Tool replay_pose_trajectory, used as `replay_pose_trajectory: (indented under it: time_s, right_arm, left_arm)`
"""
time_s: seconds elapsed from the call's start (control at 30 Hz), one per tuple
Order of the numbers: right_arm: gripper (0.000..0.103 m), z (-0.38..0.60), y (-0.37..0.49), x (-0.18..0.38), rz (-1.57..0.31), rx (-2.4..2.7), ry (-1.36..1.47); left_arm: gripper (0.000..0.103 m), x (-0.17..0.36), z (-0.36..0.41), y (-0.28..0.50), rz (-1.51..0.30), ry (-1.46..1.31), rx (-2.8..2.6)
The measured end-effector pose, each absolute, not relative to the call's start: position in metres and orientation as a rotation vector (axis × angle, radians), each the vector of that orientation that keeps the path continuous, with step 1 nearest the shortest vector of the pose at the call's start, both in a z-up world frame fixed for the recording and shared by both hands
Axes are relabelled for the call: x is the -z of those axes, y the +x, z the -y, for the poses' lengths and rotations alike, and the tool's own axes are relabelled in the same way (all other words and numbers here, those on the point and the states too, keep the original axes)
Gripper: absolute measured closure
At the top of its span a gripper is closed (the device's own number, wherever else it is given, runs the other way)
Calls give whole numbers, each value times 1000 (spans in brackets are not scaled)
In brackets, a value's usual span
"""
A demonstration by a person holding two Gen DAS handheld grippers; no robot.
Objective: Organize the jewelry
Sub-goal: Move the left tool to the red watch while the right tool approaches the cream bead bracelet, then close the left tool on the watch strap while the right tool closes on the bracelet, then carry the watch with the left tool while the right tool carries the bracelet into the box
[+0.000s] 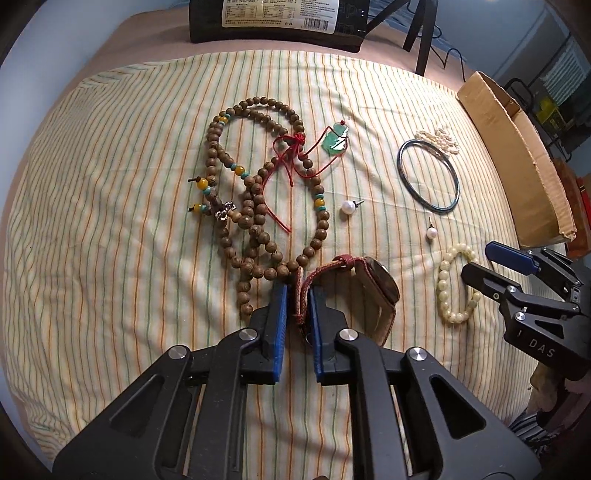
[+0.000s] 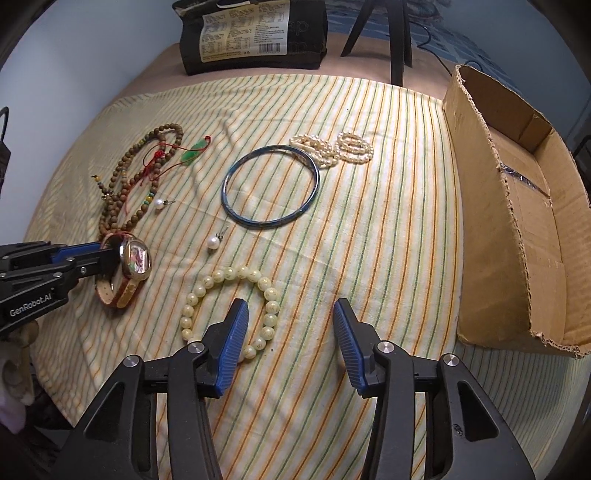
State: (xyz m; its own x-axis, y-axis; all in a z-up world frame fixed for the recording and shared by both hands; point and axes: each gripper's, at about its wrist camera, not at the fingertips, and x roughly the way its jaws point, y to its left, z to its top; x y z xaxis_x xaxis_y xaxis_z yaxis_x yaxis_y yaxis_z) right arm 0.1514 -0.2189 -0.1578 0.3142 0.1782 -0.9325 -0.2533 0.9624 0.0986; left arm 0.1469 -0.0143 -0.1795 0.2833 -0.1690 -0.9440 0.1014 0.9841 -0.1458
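Note:
My left gripper (image 1: 298,291) is shut on the red strap of a wristwatch (image 1: 376,284), which rests on the striped cloth (image 1: 110,206); the watch face also shows in the right wrist view (image 2: 135,258). My right gripper (image 2: 290,317) is open and empty, its left finger over a cream bead bracelet (image 2: 229,275). A long wooden bead necklace (image 1: 255,206), a green pendant on red cord (image 1: 334,142), a blue bangle (image 2: 269,186), two pearl earrings (image 1: 348,206) (image 2: 212,243) and small pearl strands (image 2: 332,146) lie on the cloth.
An open cardboard box (image 2: 524,221) lies on its side at the right edge of the cloth. A black package with a label (image 2: 255,33) and dark tripod legs (image 2: 395,40) stand at the back.

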Motion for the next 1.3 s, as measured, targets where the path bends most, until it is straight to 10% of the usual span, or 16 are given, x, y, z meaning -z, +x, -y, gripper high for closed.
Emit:
replay_pose_trajectory:
  time_s: [0.13,0.3,1.3]
  right_arm:
    - [61,215,154,160,-1212,-288,-97]
    - [96,207,153,161,-1203,-306,-139]
    - [97,245,145,49,-907,-289,-12]
  left_arm:
    - [94,180,17,147,-1256,-42,184]
    - [97,177,15,143,-1242,-55,187]
    - [97,86,49,132,-990,-77,297]
